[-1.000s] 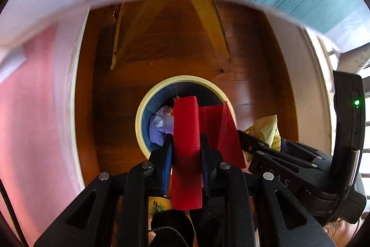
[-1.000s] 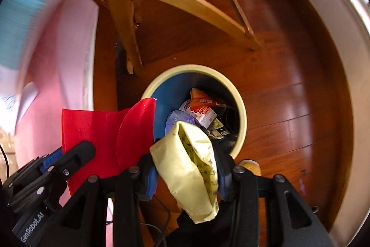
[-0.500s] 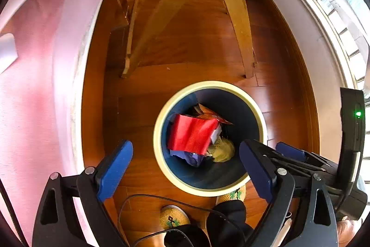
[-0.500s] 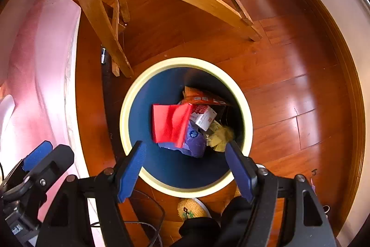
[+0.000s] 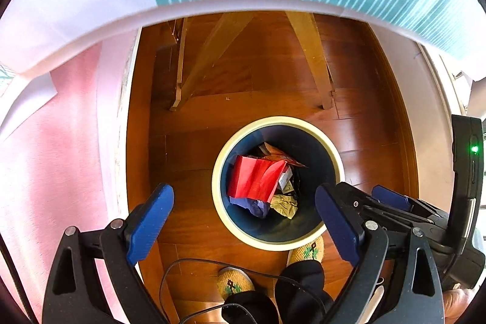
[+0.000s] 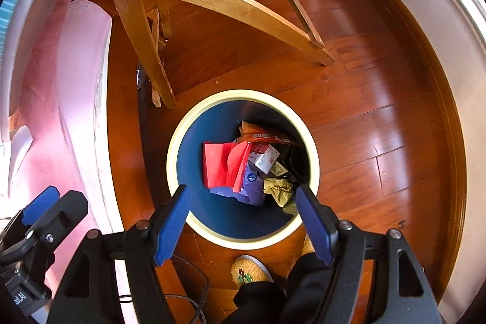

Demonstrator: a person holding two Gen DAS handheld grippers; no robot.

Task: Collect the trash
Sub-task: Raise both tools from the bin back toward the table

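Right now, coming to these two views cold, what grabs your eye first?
The round bin with its cream rim, standing on the wooden floor straight below both grippers. Inside it, a bright red sheet lies on top of the other trash, beside a crumpled yellow wrapper. The left gripper and right gripper both hang open and empty above it.

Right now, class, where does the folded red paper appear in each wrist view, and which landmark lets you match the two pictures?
Left wrist: the red paper lies inside the bin, centre of frame, slightly left within the opening.
Right wrist: the red paper lies inside the bin, centre of frame, left of the white carton.
Shared landmark: the bin's cream rim.
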